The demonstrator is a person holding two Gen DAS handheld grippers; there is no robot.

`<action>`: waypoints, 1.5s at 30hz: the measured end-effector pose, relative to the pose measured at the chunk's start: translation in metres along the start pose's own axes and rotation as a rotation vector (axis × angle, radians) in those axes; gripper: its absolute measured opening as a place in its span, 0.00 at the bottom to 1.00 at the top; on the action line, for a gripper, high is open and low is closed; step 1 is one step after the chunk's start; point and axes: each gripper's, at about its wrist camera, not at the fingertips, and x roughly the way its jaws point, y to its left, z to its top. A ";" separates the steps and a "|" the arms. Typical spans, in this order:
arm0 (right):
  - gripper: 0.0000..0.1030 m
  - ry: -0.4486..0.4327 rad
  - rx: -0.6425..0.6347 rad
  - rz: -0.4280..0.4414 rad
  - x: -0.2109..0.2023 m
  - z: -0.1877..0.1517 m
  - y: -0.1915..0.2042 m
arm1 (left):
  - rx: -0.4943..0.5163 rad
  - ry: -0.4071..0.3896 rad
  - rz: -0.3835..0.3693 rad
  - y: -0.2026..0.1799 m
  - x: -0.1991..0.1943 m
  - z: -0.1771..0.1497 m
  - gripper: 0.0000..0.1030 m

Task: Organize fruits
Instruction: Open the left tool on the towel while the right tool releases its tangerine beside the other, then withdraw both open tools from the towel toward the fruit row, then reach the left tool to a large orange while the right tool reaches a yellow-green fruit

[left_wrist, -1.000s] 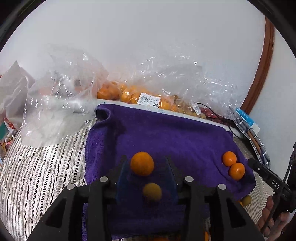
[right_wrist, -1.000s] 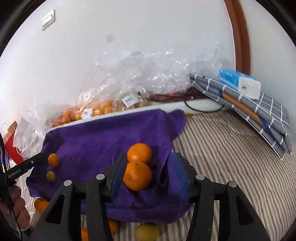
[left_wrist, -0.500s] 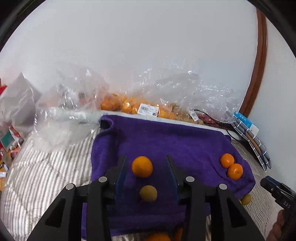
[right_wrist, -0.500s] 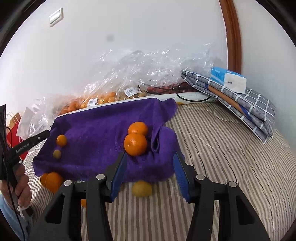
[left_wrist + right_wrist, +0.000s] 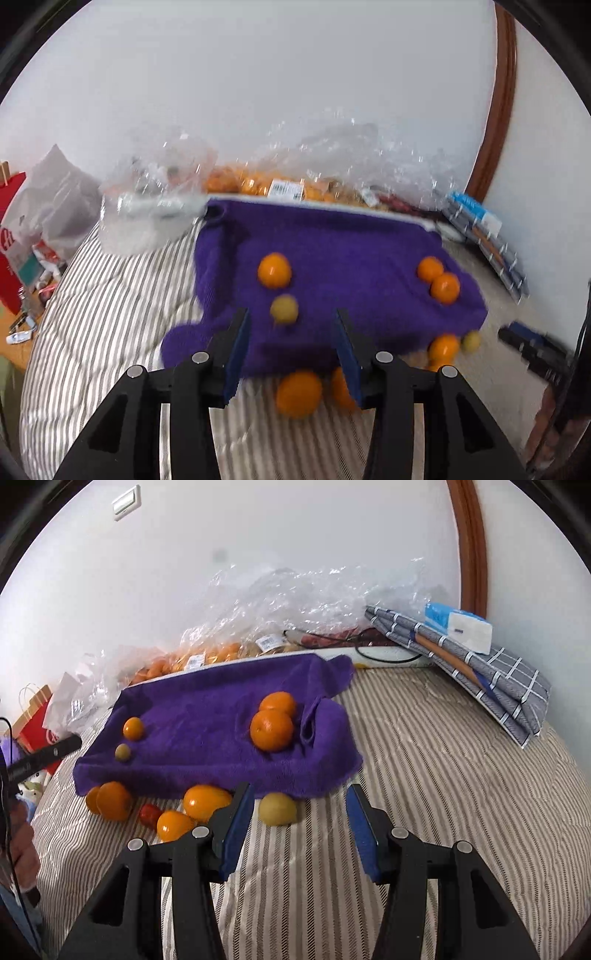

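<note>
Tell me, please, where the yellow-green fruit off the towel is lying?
In the right wrist view, the yellow-green fruit lies on the striped bedding, at the purple towel's near edge.

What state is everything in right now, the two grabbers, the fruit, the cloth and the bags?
Left gripper: open, empty.
Right gripper: open, empty.
Purple towel: spread out, right corner folded over.
Two oranges: touching, on the towel.
Yellow fruit: on the striped bedding, off the towel.
Plastic bags: crumpled by the wall.

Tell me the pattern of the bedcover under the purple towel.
Thin brown-and-white stripes on the quilted bedcover, clearest in the right wrist view.
</note>
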 end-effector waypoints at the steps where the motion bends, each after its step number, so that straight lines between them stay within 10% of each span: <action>1: 0.50 0.003 -0.005 -0.001 0.000 -0.001 0.001 | 0.003 0.001 0.010 0.001 -0.002 -0.005 0.42; 19: 0.50 0.080 -0.105 -0.013 0.022 -0.010 0.028 | -0.183 -0.009 -0.079 0.043 0.002 -0.028 0.43; 26: 0.47 0.126 -0.097 -0.037 0.044 -0.004 0.025 | -0.143 0.010 -0.076 0.034 0.007 -0.030 0.43; 30: 0.28 0.157 -0.100 -0.043 0.052 -0.006 0.026 | -0.121 0.015 -0.082 0.029 0.008 -0.031 0.43; 45: 0.28 0.064 -0.070 -0.002 0.013 -0.024 0.019 | -0.076 0.028 -0.099 0.021 0.010 -0.034 0.43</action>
